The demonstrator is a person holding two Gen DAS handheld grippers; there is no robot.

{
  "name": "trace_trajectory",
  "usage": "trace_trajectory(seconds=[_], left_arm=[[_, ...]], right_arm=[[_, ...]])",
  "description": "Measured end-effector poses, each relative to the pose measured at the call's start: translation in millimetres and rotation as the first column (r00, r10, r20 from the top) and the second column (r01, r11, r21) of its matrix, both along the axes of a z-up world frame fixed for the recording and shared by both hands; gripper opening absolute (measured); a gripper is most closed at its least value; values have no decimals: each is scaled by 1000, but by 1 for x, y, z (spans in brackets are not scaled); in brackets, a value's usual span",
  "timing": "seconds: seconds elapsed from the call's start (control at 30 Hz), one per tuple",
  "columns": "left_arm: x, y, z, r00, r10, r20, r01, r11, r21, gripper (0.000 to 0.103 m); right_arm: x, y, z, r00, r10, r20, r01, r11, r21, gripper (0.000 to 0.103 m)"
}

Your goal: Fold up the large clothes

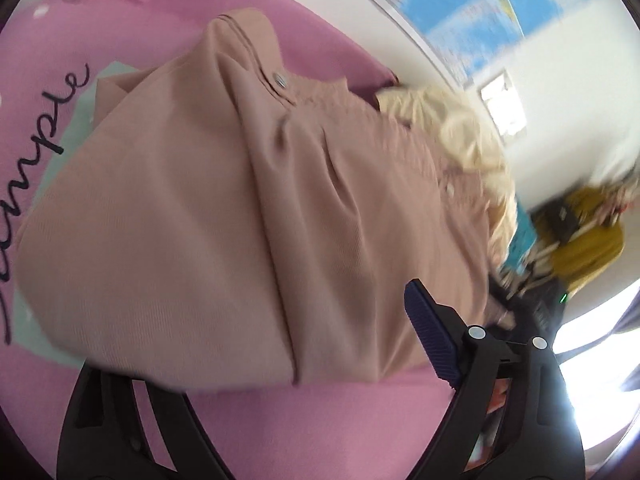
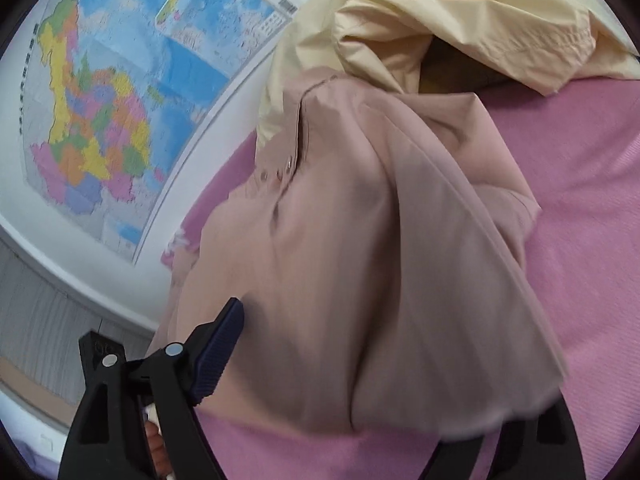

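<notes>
Cream garment (image 2: 460,12) beside pink shirt (image 2: 380,240)

Wall map (image 2: 100,120), pink printed bedsheet (image 1: 320,420)

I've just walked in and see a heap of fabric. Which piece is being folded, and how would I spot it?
Start at the pink bedspread below the wall map. In its middle lies the dusty-pink garment, bundled, with metal snaps along one edge. The crumpled cream garment beside it is paler and yellowish, without visible snaps.
</notes>
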State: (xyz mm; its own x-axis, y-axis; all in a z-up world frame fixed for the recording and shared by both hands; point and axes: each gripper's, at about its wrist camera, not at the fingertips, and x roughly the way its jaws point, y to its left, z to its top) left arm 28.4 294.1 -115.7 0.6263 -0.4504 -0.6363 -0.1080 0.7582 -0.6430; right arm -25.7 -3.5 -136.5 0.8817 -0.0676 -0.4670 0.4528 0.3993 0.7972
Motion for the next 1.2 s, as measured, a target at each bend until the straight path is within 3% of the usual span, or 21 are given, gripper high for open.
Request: trace_trajectory(seconds=[0.1,0.17,0.3,0.33,0.37,0.43,0.47,0.5,0.57,0.7,0.73,0.77,0.9,1.0,1.2], left_arm=[[7,6,-1,999,34,-1,-34,999,-33,84],[13,4,-1,999,42,-2,-42,999,-15,84],[22,3,1,997,72,-11,-72,997,3,81],[23,3,1,997,80,-13,-80,997,10,78],[25,3,1,996,91,-21,-90,995,31,70],[28,6,1,995,96,-36,-94,995,44,56],[30,8,-1,995,89,-44,-87,996,26,42],[31,11,-4,995,80,-59,-80,997,-3,37],[33,13,-7,995,74,-62,-75,997,-14,37],[34,18,-10,996,82,-40,-84,994,-65,48],[35,18,-11,996,83,-36,-85,994,-75,49],[36,18,-11,996,81,-33,-83,994,-72,49],[41,14,-10,996,75,-41,-77,997,-31,21],[36,15,4,998,67,2,-67,997,-26,15],[25,26,51,993,60,104,-62,998,19,13]], right_arm=[[13,-1,-1,1000,-12,-10,12,1000,-15,87],[22,-3,-1,1000,-7,-11,7,999,-34,91],[32,-6,-2,1000,-23,-17,22,998,-51,87],[33,-7,-3,1000,-17,-23,16,999,-47,73],[35,-10,-8,1000,4,-14,-5,1000,-23,51],[33,-17,-18,999,25,33,-27,999,43,30],[30,-21,-23,996,34,78,-41,996,82,27],[28,-24,-26,993,42,110,-55,992,112,26],[30,-24,-25,992,72,105,-82,992,98,30],[34,-28,-22,988,99,121,-113,987,113,39],[35,-27,-21,988,105,116,-117,987,107,37],[36,-28,-22,988,105,110,-117,987,106,25],[36,-24,-16,980,125,152,-141,985,102,16],[35,-15,10,973,156,170,-163,986,30,14],[48,-1,73,950,238,202,-218,969,-117,13]])
